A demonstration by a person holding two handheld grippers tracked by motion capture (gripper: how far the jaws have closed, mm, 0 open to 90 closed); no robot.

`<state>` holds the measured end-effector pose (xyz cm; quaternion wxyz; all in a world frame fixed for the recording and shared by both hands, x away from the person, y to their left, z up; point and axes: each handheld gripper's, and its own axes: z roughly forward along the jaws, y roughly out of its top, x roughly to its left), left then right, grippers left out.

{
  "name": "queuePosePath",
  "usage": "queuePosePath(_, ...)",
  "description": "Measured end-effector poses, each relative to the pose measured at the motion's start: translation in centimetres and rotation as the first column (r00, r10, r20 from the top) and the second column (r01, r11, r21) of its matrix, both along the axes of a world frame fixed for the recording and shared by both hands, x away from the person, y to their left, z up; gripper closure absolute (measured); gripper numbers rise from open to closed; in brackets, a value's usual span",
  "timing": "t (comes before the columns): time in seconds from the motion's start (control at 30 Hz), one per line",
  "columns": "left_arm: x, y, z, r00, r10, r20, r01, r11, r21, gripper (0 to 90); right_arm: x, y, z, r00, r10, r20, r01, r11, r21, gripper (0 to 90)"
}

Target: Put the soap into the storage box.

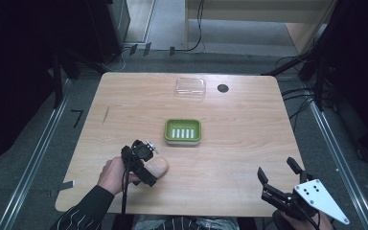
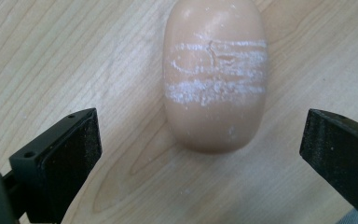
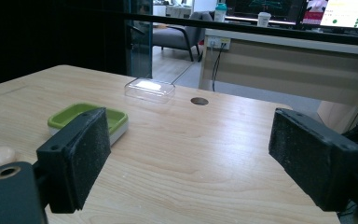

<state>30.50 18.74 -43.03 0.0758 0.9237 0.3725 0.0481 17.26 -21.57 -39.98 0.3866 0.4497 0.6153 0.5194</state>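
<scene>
Hovering left gripper (image 2: pixel 200 154) fingers spread above soap bar (image 2: pixel 214 74), wooden table (image 1: pixel 249 158)

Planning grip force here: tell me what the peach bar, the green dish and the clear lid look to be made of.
Peach bar: likely soap, matte and waxy, with chalky white scuff bands.
Green dish: probably moulded plastic, smooth green rim, white slotted insert.
Clear lid: seemingly thin transparent plastic, glossy highlights.

On the table (image 1: pixel 230 158), the soap dish (image 1: pixel 182 132) lies near the middle, the clear lid (image 1: pixel 190 87) behind it near the far edge, and the soap bar (image 1: pixel 157 166) lies before the dish, toward the near left corner.
</scene>
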Motion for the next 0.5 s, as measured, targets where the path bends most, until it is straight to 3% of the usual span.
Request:
queuePosePath(0.4, 1.3, -1.3, -1.0, 0.9999, 0.012, -0.008, -0.012, 0.9999, -0.010, 0.0, -0.1, -0.1, 0.0, 1.0000, 0.001, -0.001, -0.001, 1.000, 0.003, 13.2)
queuePosePath(0.5, 1.7, -1.8, -1.5, 0.9999, 0.006, -0.015, -0.006, 1.0000, 0.004, 0.0, -0.2, -0.1, 0.0, 1.0000, 0.003, 0.002, -0.003, 1.000, 0.005, 13.2)
